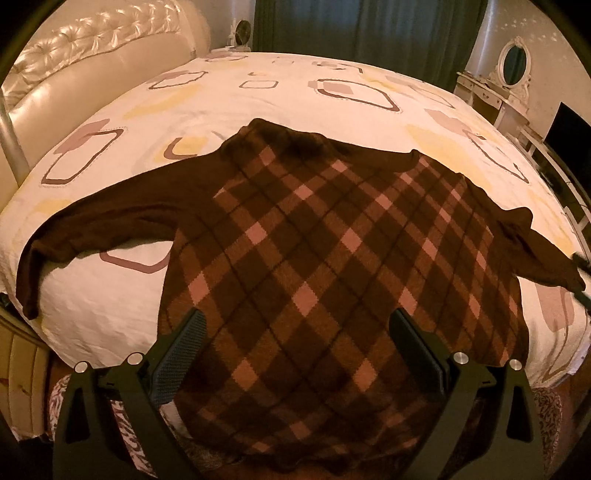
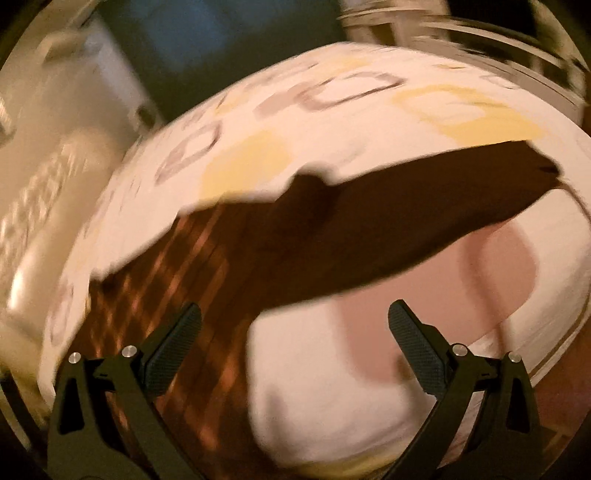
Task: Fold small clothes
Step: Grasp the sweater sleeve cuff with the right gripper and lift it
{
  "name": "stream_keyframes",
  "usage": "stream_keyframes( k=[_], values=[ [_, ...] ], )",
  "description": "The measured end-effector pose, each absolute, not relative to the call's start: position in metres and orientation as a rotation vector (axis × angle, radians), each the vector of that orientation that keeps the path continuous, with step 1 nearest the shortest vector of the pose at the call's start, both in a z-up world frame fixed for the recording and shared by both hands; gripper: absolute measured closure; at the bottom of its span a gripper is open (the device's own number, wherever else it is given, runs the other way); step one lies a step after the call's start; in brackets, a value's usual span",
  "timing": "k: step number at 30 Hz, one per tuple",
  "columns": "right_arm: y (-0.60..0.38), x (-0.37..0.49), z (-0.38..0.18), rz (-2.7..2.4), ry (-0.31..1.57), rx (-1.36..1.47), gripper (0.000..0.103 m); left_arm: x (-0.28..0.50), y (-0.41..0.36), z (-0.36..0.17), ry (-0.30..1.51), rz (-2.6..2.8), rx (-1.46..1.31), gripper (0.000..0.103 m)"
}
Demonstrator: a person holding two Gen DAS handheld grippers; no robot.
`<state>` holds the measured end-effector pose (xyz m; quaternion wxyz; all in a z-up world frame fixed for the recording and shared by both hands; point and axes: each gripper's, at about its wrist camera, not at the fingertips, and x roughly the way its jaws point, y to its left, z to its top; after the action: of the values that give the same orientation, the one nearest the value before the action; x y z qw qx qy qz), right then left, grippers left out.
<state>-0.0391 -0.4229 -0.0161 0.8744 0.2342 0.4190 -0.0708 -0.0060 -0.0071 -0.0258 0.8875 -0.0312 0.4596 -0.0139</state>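
Observation:
A brown sweater with a pink and tan diamond check lies flat on the bed, both plain brown sleeves spread out. Its hem hangs over the near bed edge. My left gripper is open above the sweater's lower body, holding nothing. In the right wrist view, which is motion-blurred, the sweater's right sleeve stretches across the sheet and part of the checked body shows at left. My right gripper is open and empty, just in front of the sleeve.
The bed has a white sheet with brown and yellow squares. A padded cream headboard stands at left. A white dressing table with an oval mirror and a dark screen stand at right. Dark curtains hang behind.

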Motion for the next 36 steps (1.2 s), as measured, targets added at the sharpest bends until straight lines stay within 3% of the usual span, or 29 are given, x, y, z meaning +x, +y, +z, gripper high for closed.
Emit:
stream_keyframes(
  k=[7,8,9,10,17,19,21,24,31,36],
  values=[
    [-0.612,-0.062,-0.017,-0.439,0.687,0.857,0.004,0.0,-0.002,-0.035,0.968,0.006,-0.053,0.004],
    [-0.633,-0.065,-0.025,-0.482,0.679,0.903,0.013,0.001,-0.001,-0.037,0.972,0.016,-0.058,0.004],
    [-0.647,-0.067,-0.031,-0.509,0.674,0.937,0.03,0.002,0.001,-0.037,0.976,0.023,-0.063,0.004],
    [-0.667,-0.07,-0.043,-0.538,0.67,0.999,0.037,0.003,0.002,-0.038,0.979,0.03,-0.068,0.004],
    [-0.714,-0.068,-0.08,-0.564,0.629,1.149,0.042,0.006,0.001,-0.043,1.007,0.067,-0.052,0.004],
    [-0.718,-0.059,-0.078,-0.556,0.635,1.124,0.053,0.007,-0.002,-0.045,1.014,0.07,-0.043,0.004],
    [-0.721,-0.055,-0.083,-0.535,0.65,1.123,0.077,0.007,-0.005,-0.045,1.021,0.068,-0.037,0.004],
    [-0.722,-0.048,-0.086,-0.496,0.681,1.131,0.098,0.006,-0.008,-0.045,1.024,0.064,-0.031,0.004],
    [-0.717,-0.1,-0.063,-0.496,0.577,1.081,0.1,0.004,-0.012,-0.044,1.023,0.049,-0.032,0.004],
    [-0.719,-0.132,-0.08,-0.56,0.602,1.09,0.1,0.006,-0.008,-0.046,1.024,0.048,-0.042,0.004]
  ],
)
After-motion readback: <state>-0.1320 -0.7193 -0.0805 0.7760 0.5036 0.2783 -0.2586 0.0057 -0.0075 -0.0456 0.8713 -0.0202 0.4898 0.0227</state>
